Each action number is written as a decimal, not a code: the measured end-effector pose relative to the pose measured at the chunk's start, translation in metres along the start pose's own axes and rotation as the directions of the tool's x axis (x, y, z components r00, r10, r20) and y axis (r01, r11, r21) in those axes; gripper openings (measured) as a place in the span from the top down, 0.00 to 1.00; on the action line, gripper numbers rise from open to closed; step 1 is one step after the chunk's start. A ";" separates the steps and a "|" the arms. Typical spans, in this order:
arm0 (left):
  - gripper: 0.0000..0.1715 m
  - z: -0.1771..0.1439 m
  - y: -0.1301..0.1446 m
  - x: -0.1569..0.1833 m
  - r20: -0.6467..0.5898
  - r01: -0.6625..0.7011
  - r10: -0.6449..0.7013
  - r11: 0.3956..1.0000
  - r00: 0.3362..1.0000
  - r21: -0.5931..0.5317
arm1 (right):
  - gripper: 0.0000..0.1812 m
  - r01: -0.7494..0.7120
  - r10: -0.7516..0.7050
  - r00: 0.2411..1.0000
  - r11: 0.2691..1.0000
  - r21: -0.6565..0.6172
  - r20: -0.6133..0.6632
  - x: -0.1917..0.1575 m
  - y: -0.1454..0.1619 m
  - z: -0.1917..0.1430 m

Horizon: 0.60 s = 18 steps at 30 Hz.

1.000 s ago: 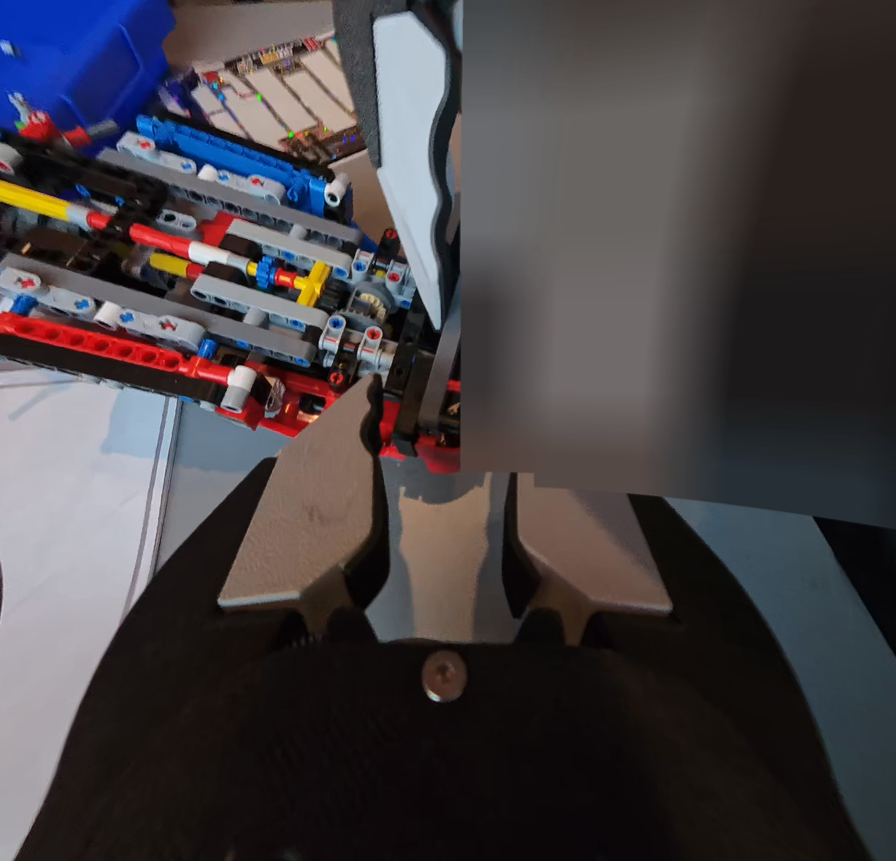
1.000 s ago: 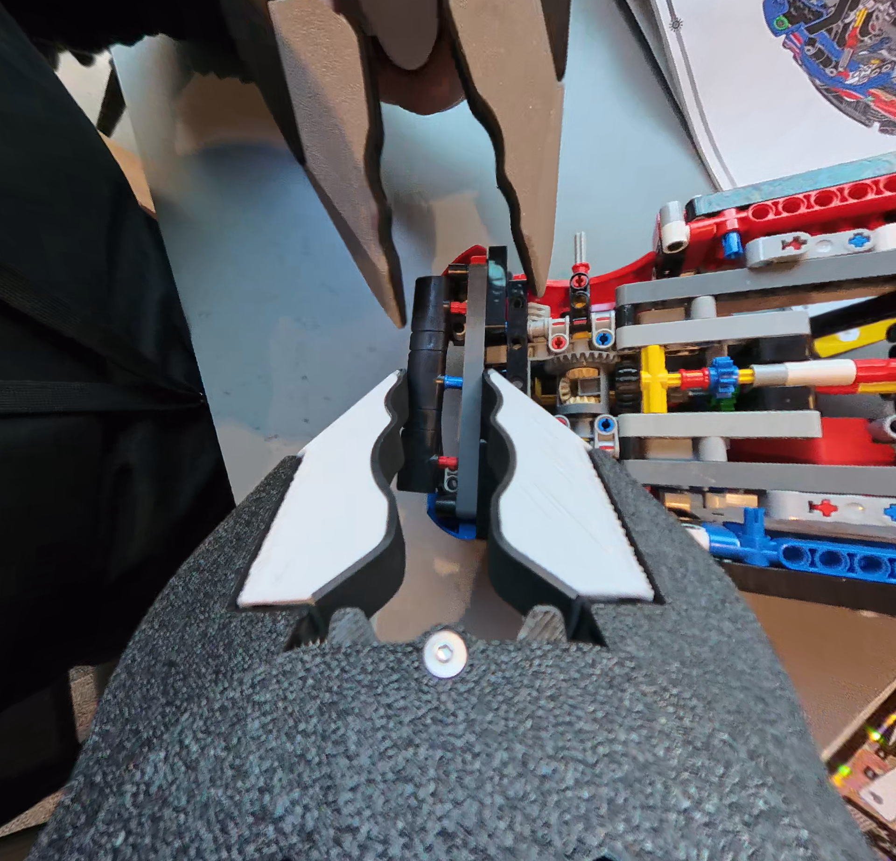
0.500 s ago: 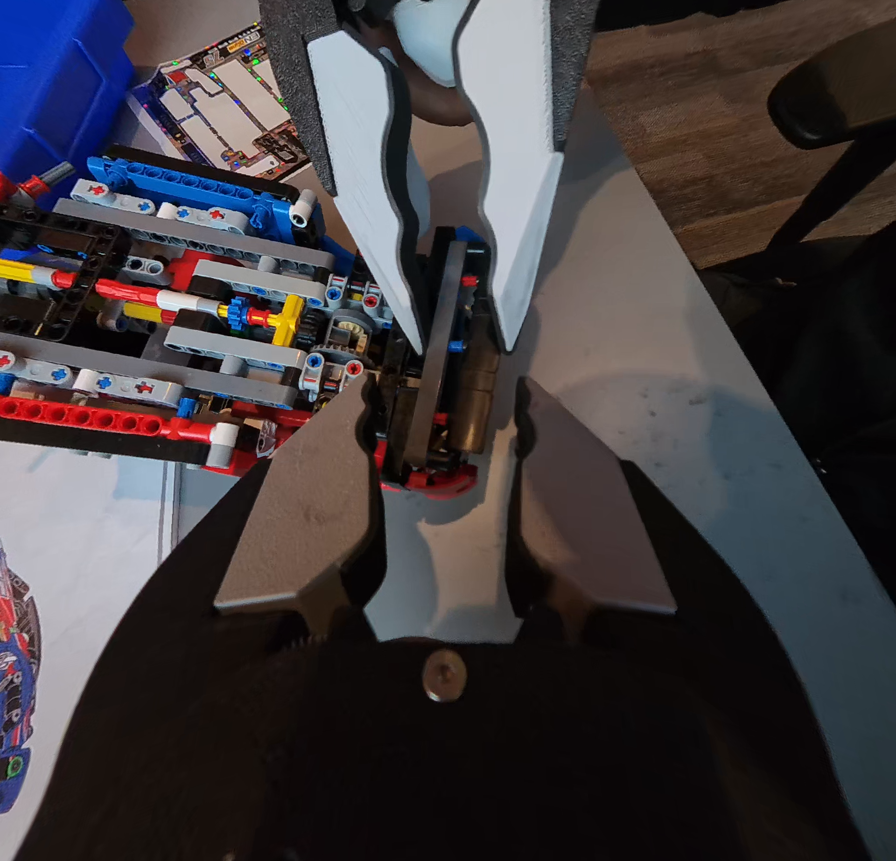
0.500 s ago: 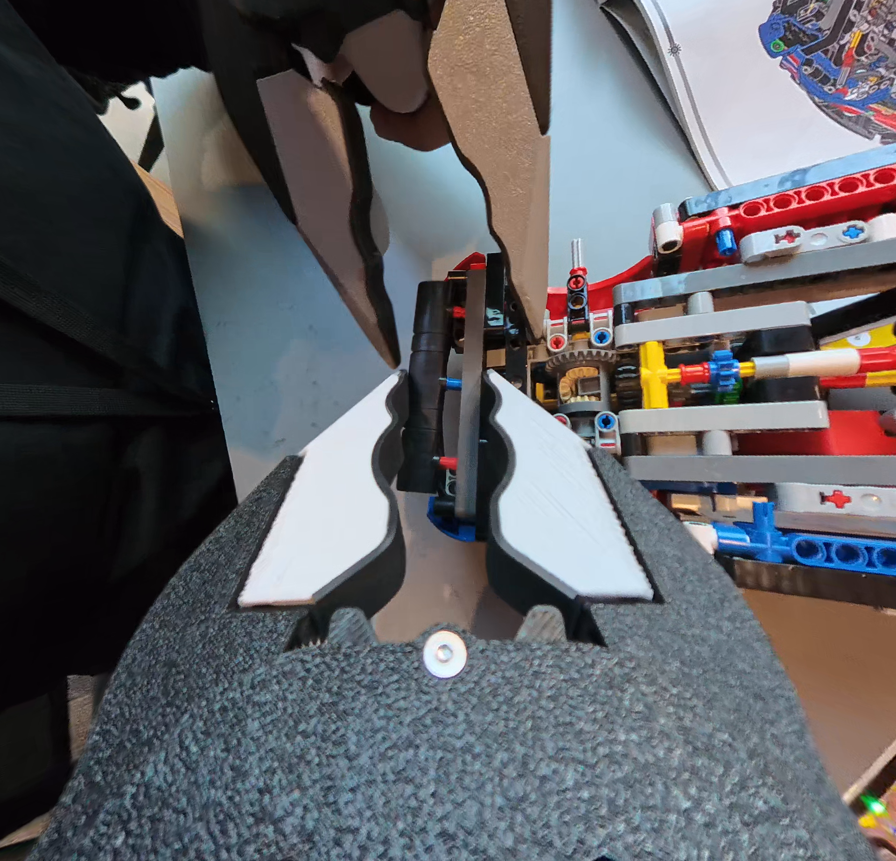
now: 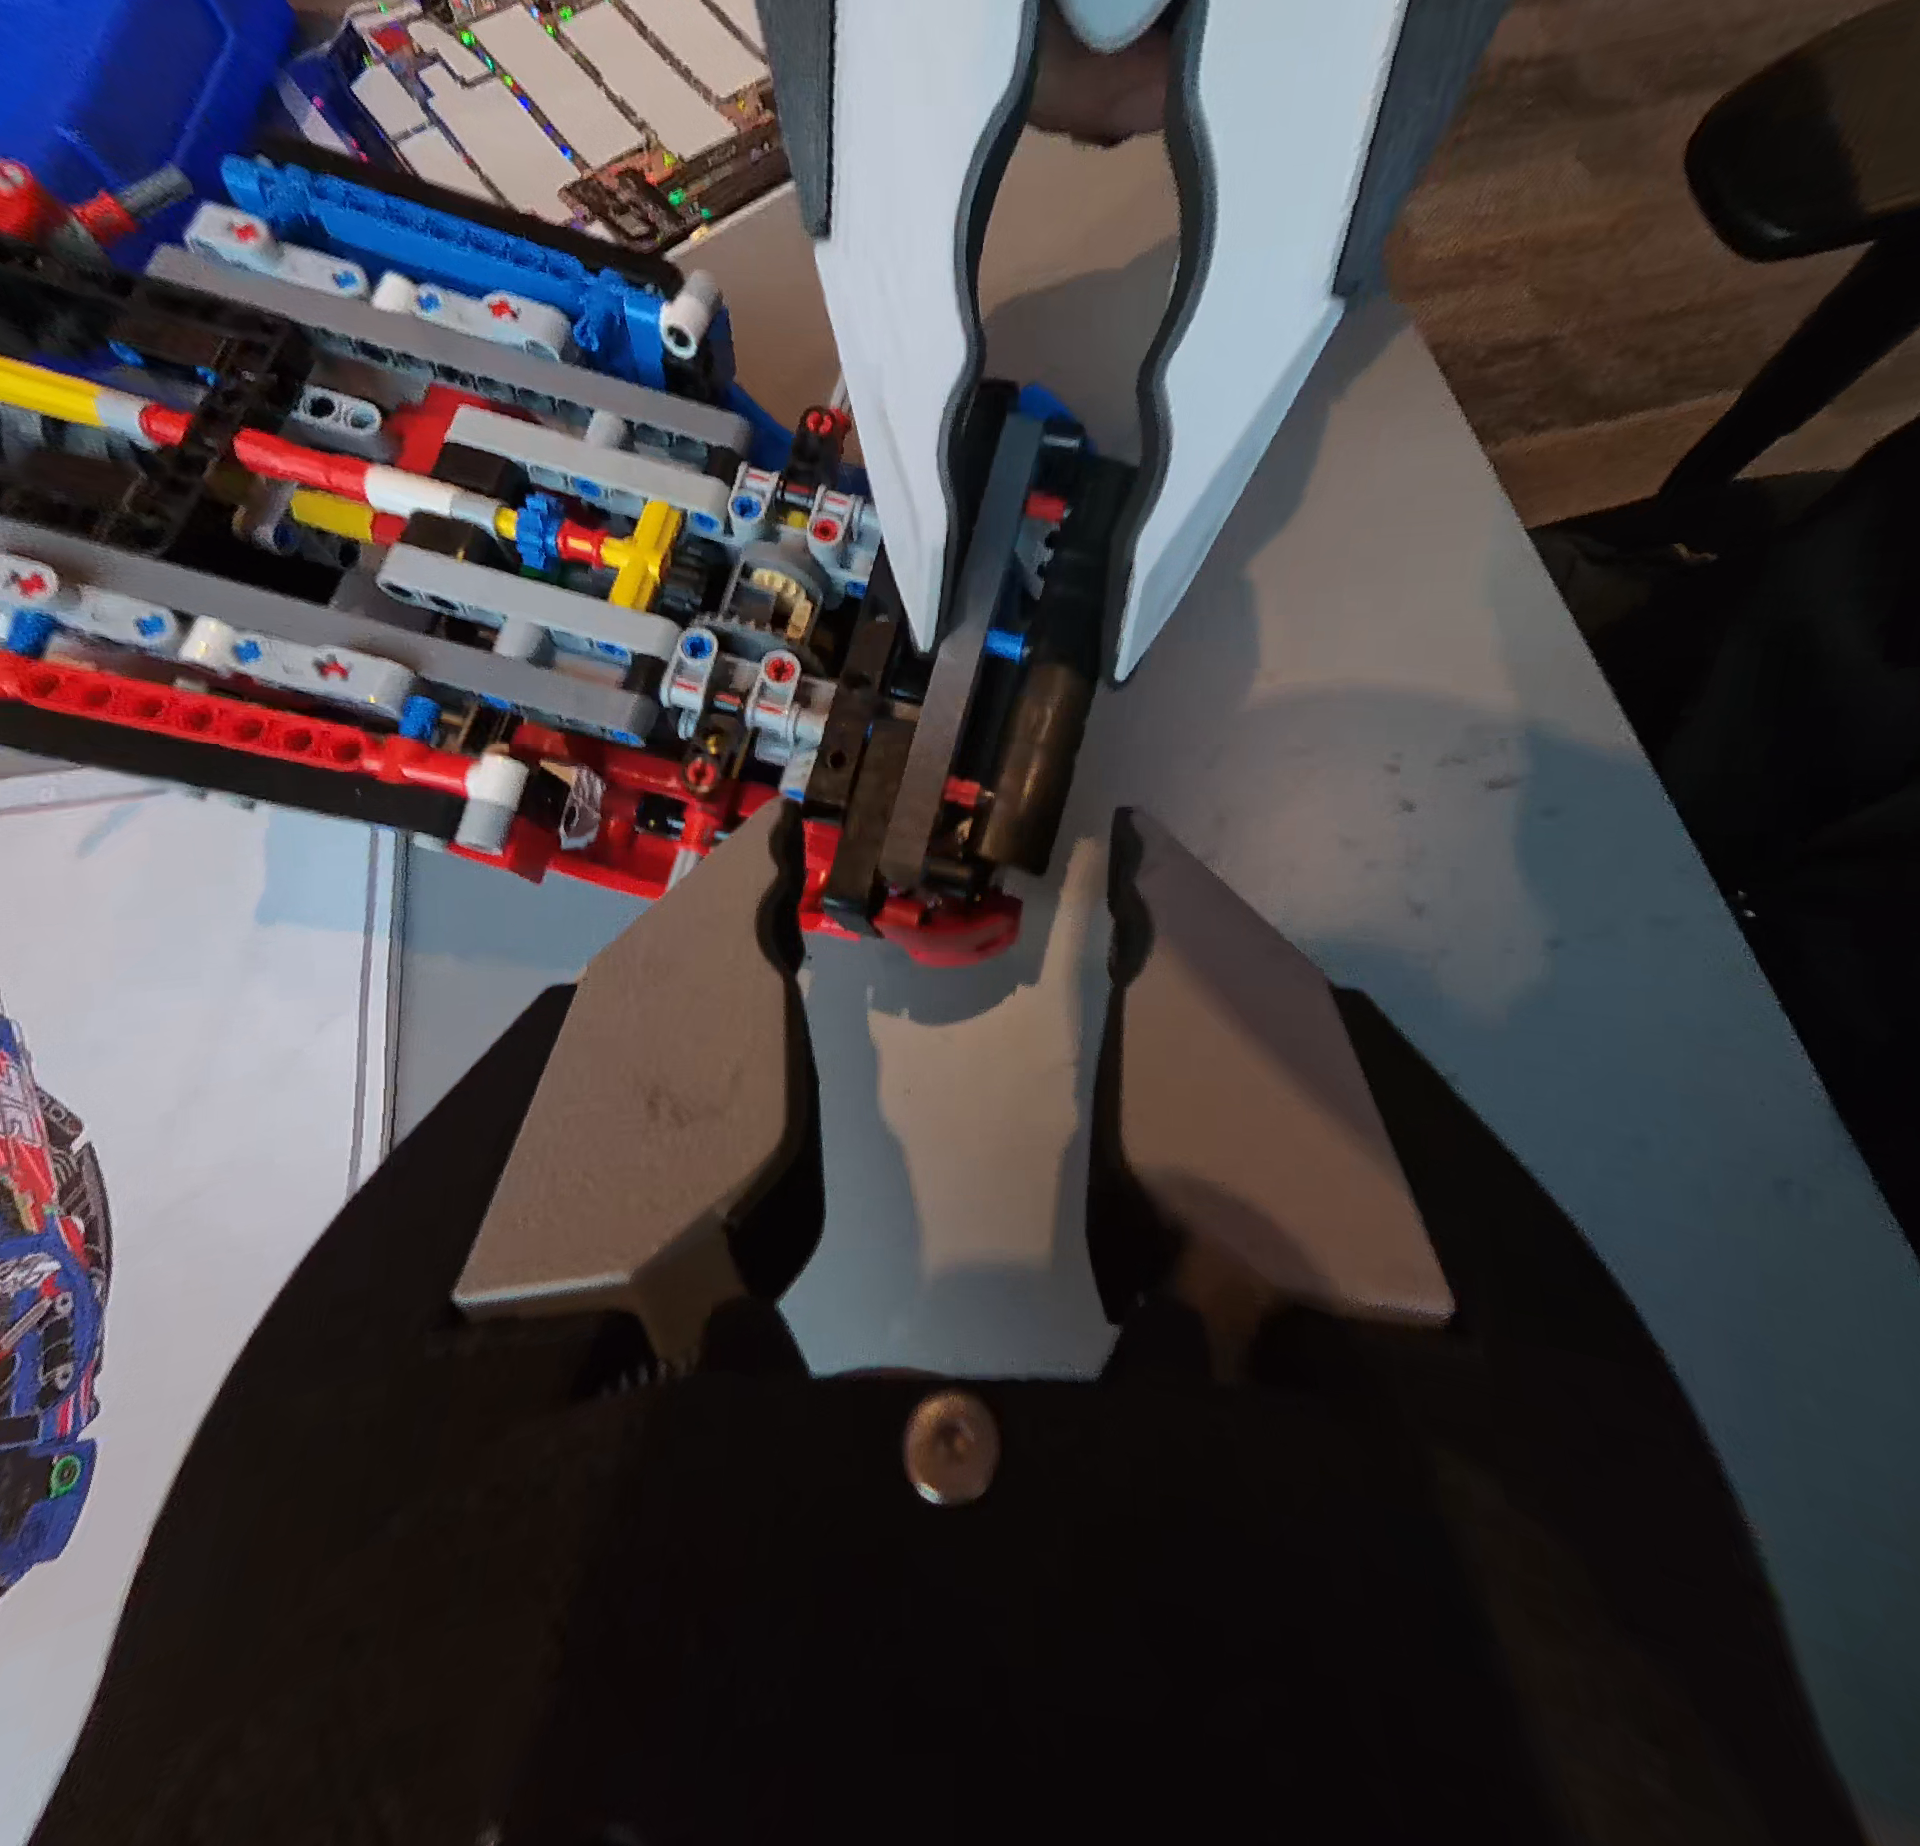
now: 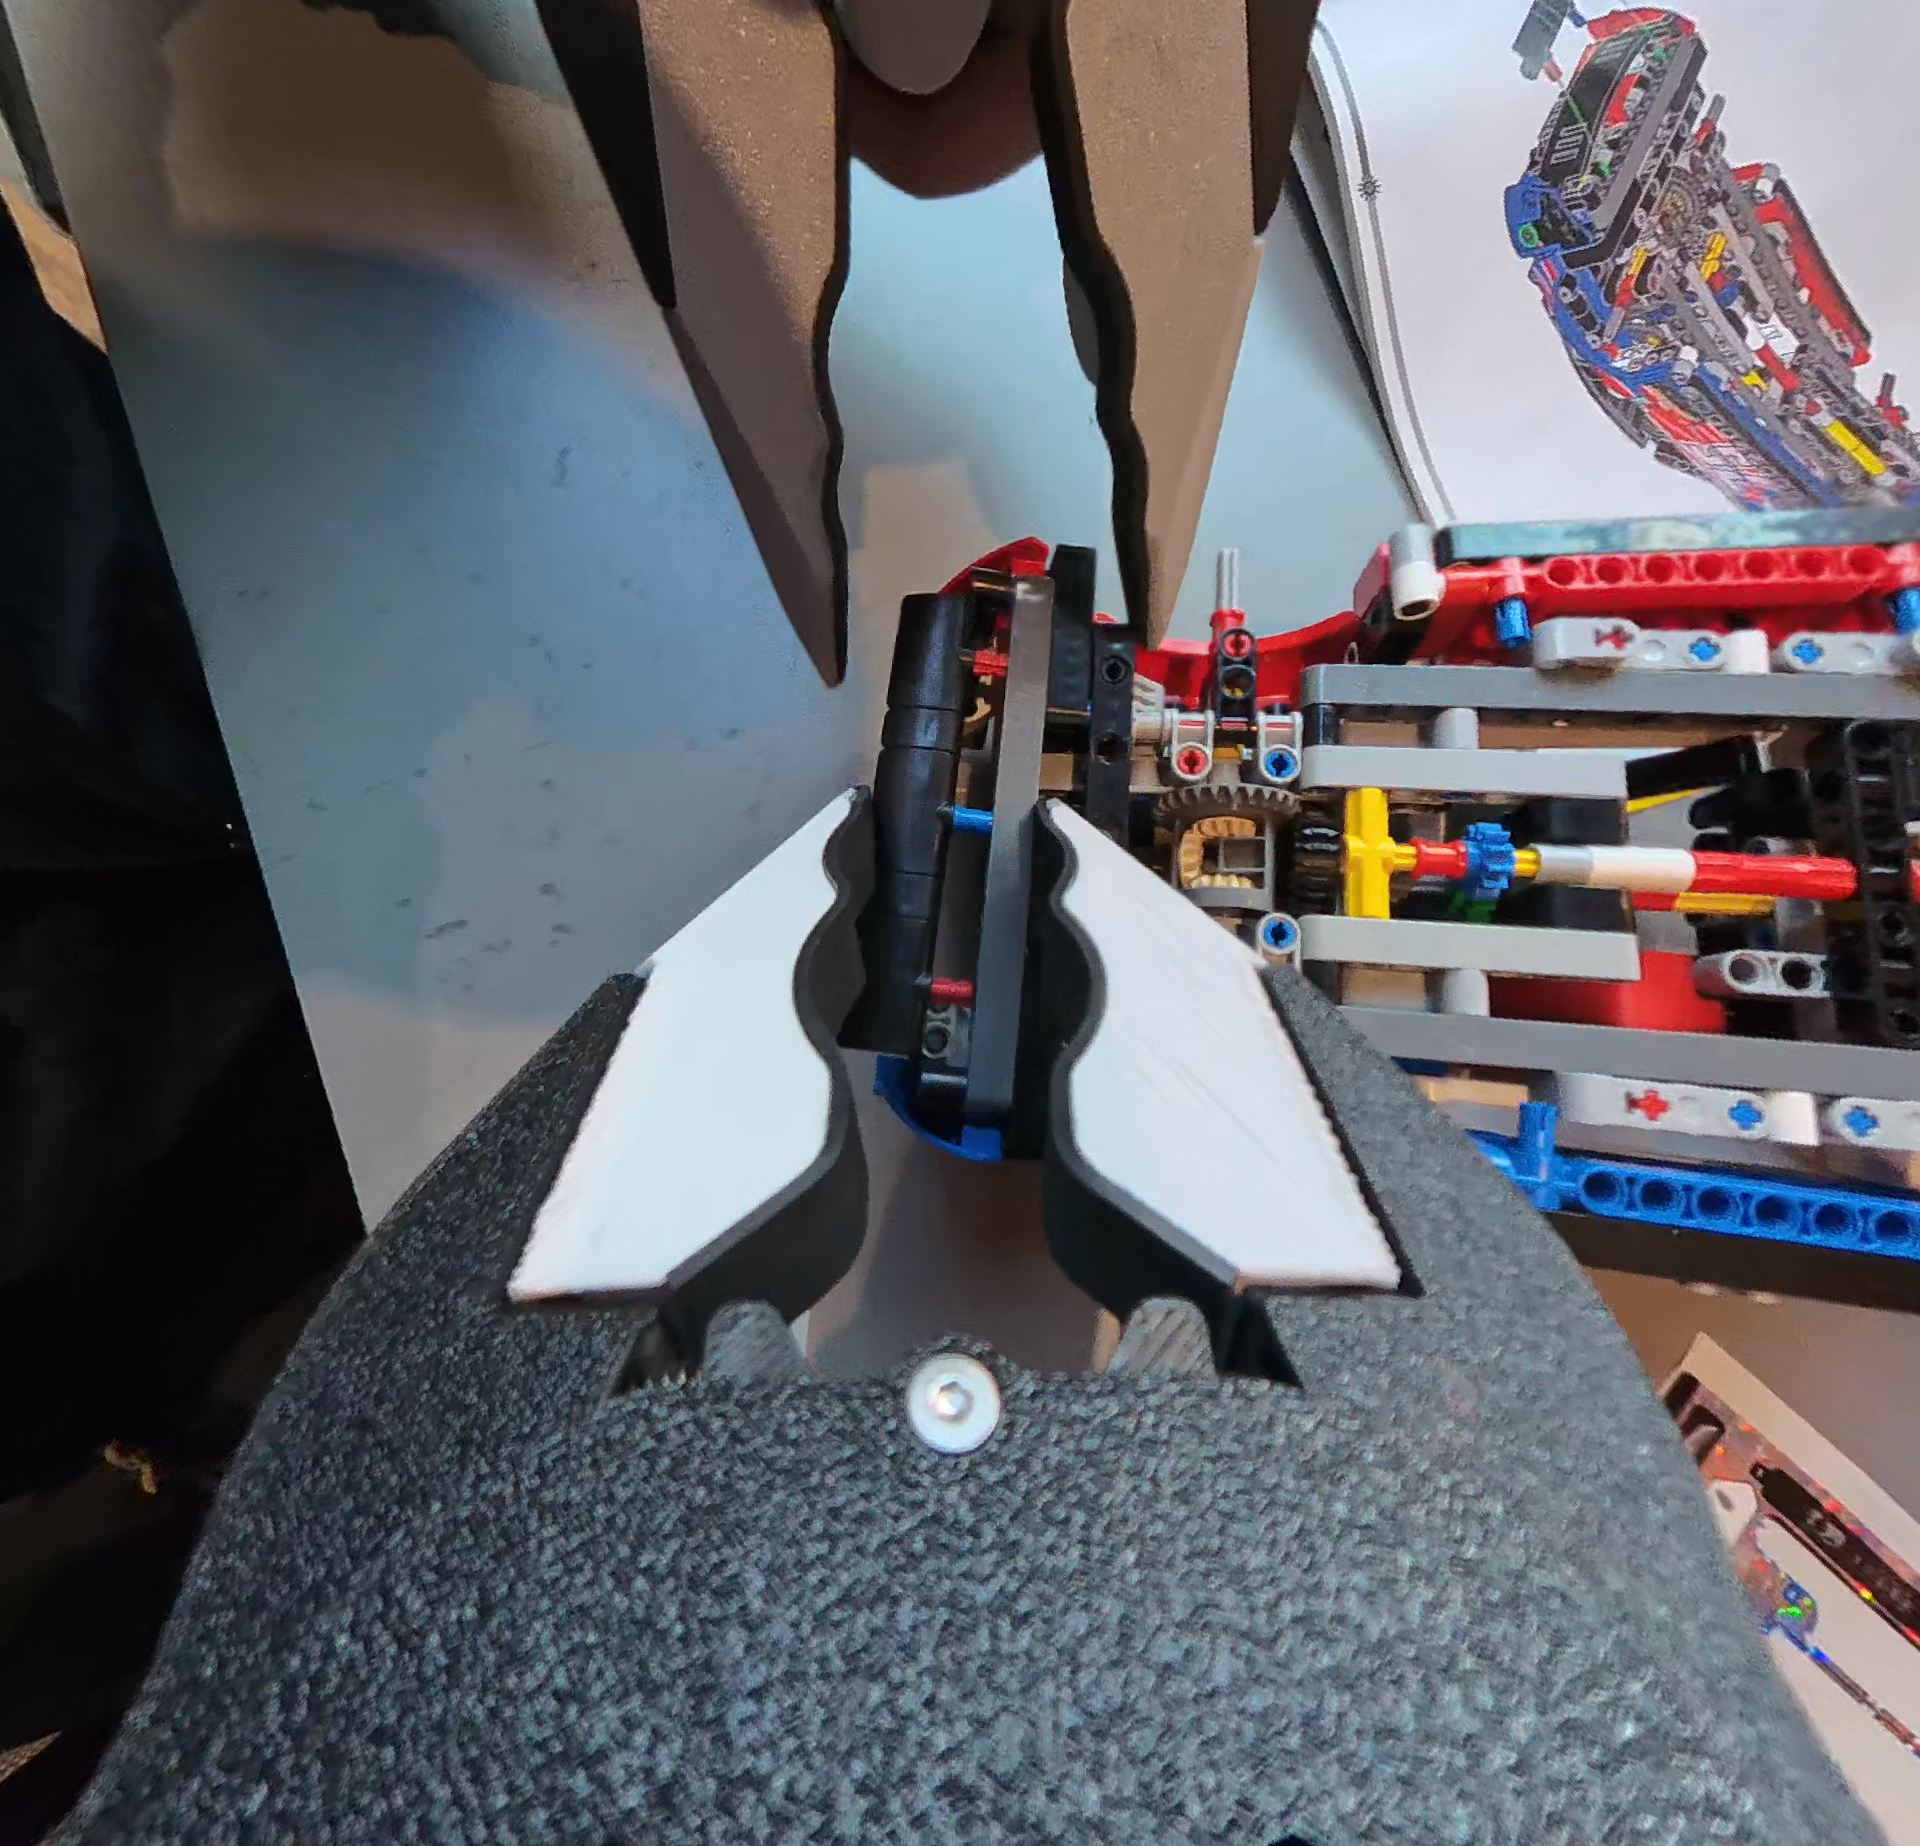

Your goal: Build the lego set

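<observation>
On the grey table [image 5: 1455,965] lies our lego model [image 5: 436,570]; our right gripper [image 6: 951,809] pinches its black end assembly [image 6: 966,840], while our left gripper [image 5: 945,840] stands parted wide just beside it.

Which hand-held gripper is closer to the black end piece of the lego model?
Right. The right hand-held gripper straddles the black end piece, its fingers against it; the left hand-held gripper sits open at its red-cornered end.
</observation>
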<state>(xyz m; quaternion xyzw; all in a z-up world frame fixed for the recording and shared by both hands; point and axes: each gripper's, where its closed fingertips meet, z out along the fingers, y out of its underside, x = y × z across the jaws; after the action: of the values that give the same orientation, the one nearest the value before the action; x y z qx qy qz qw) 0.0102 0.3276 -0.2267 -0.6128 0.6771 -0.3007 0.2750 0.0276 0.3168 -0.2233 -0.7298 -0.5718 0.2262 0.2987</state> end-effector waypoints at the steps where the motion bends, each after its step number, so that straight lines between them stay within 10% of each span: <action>1: 0.66 0.002 0.004 0.000 -0.008 0.007 -0.007 1.000 1.000 -0.019 | 0.83 0.001 -0.001 1.000 1.000 0.006 -0.003 0.000 0.000 0.000; 18: 0.74 0.015 0.008 -0.008 -0.067 0.091 -0.091 0.996 0.994 -0.011 | 0.83 -0.020 0.021 1.000 1.000 0.022 -0.016 0.007 0.003 0.001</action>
<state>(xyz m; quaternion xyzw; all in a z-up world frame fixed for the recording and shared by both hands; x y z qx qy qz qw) 0.0165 0.3353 -0.2427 -0.6337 0.6585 -0.3306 0.2354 0.0310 0.3233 -0.2264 -0.7342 -0.5594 0.2296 0.3088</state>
